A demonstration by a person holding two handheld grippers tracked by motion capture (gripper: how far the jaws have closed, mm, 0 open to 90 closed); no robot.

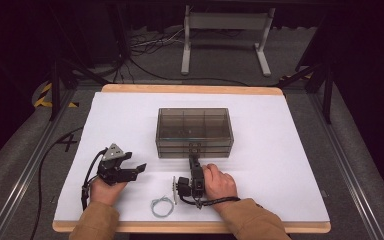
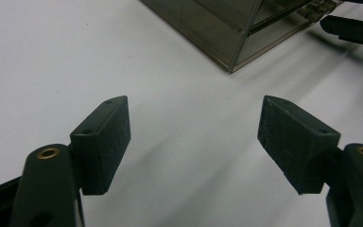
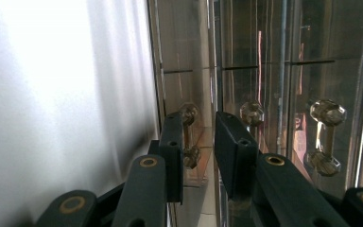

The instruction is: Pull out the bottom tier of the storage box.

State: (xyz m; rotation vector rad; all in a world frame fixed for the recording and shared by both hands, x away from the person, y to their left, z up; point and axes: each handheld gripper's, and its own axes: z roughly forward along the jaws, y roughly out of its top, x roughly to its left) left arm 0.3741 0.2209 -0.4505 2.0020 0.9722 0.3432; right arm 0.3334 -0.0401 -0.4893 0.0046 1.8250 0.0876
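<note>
Seeing smoky clear drawer box (image 1: 194, 131) sitting mid-table on white sheet (image 1: 280, 165), three stacked drawers, small faceted knobs up front. My right gripper (image 1: 194, 159) is reaching at front; jaws standing narrow, one knob (image 3: 189, 137) sitting in gap; cannot tell if pads are pressing it. My left gripper (image 1: 139, 169) is lying near box's left corner, jaws spread wide, holding nothing.
</note>
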